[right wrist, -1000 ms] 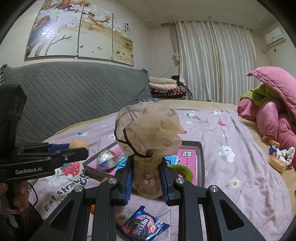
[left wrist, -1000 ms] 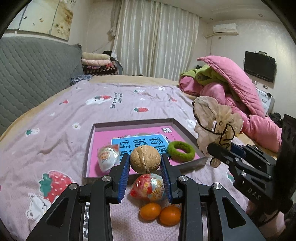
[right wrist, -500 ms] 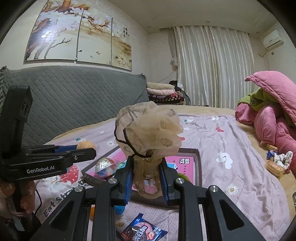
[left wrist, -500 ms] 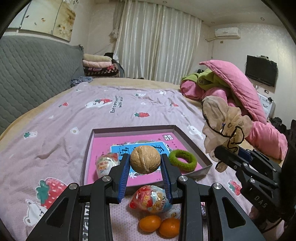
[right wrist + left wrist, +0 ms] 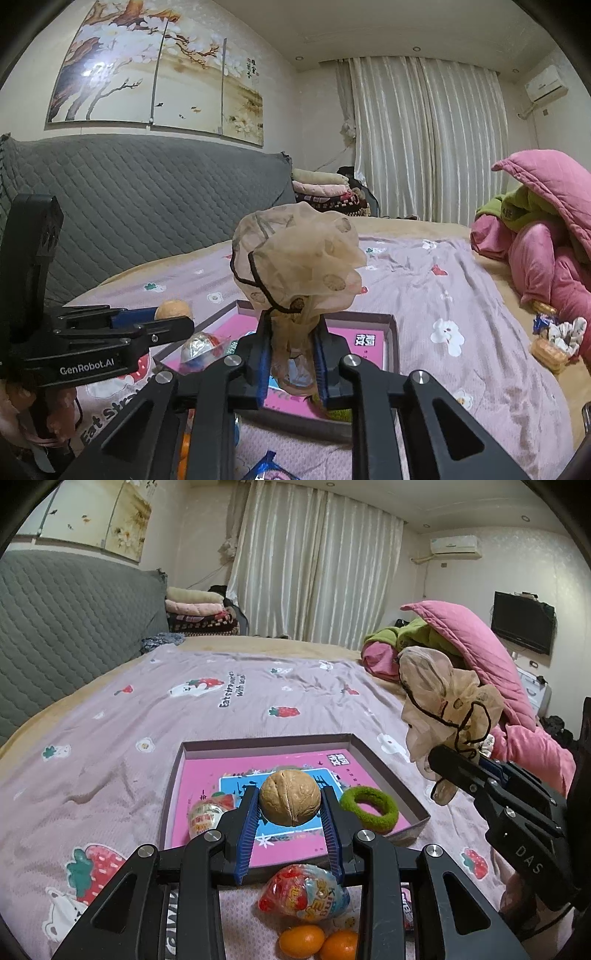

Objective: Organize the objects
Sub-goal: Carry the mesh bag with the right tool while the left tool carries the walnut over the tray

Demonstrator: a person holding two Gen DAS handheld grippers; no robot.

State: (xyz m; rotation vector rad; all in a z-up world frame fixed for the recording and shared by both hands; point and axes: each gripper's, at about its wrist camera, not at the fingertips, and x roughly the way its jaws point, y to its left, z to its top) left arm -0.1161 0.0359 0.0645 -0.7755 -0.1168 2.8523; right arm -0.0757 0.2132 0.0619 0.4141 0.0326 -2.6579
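**A:** Start from your left. What's already put away?

**B:** The shallow box [image 5: 388, 771] lies on the bedspread [image 5: 110, 746] with two things in it. A foil-wrapped sweet [image 5: 205, 818] sits toward its left side and a green ring hair tie [image 5: 369, 808] toward its right. Those look done, as far as I can judge.

**A:** And your left gripper?

**B:** Your left gripper [image 5: 290, 812] is clamped on the walnut [image 5: 290, 802], with both blue pads pressed against its shell. The nut hangs above the box floor, not resting on it. I'd say it only needs lowering and letting go.

**A:** What's loose under you?

**B:** Just in front of the box's near edge lie a wrapped egg-shaped treat [image 5: 306, 890] and two small oranges [image 5: 319, 941] touching each other. None of them is in the box yet. The right wrist view also shows a blue snack packet [image 5: 266, 469] at the bottom edge, on the bedspread.

**A:** Now the right side.

**B:** Your right gripper [image 5: 291, 362] has just closed further, and its jaws are pinched tight on the gathered neck of the sheer beige scrunchie [image 5: 295, 258]. The puffed part stands up above the jaws. It is held over the box's near right part, clear of the floor.

**A:** So how far along are you?

**B:** Roughly midway, I'd guess: two items stowed, two in your grippers, at least four left outside.
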